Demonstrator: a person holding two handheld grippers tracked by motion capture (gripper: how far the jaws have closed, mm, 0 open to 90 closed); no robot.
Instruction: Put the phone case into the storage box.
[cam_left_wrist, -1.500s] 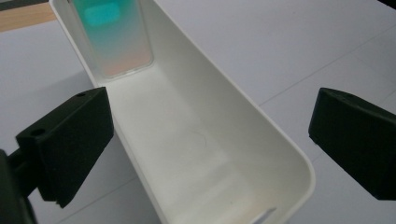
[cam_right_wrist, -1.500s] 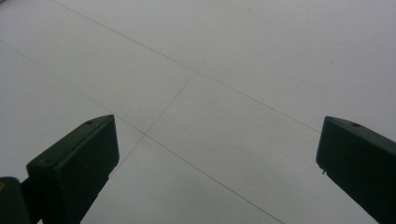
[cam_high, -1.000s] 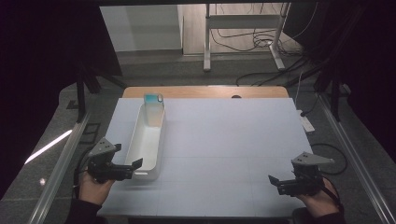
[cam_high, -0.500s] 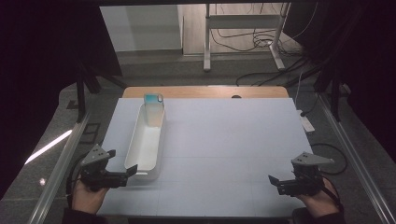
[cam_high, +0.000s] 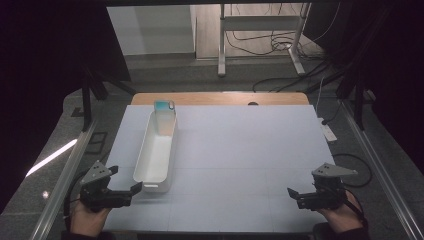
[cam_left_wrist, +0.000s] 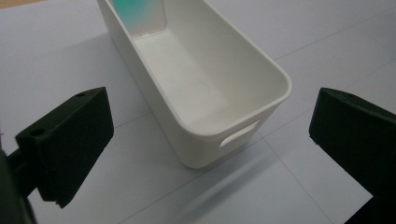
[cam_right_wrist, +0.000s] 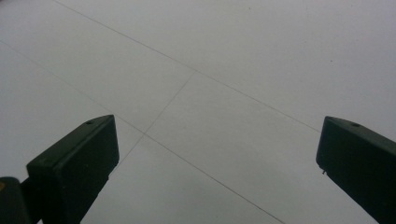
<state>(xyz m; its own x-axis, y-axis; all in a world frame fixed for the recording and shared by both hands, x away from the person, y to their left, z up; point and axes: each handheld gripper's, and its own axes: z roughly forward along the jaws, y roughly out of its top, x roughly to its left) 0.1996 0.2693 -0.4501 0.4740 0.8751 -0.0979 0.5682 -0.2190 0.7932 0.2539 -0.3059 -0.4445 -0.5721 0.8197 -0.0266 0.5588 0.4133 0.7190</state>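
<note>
My left gripper (cam_high: 127, 189), jaws spread wide, sits just short of the near end of the long white bin (cam_high: 156, 152), which runs away lengthwise; my right gripper (cam_high: 296, 195), equally spread, waits far across.

High view overlooks the table (cam_high: 240, 150); gripper views skim it closely, facing forward.

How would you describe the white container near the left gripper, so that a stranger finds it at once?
Look at the pale table, on its left half. A long, narrow white bin runs from front to back there, just ahead of the open left gripper. It alone stands up from the table, with a teal-topped item at its far end.
</note>
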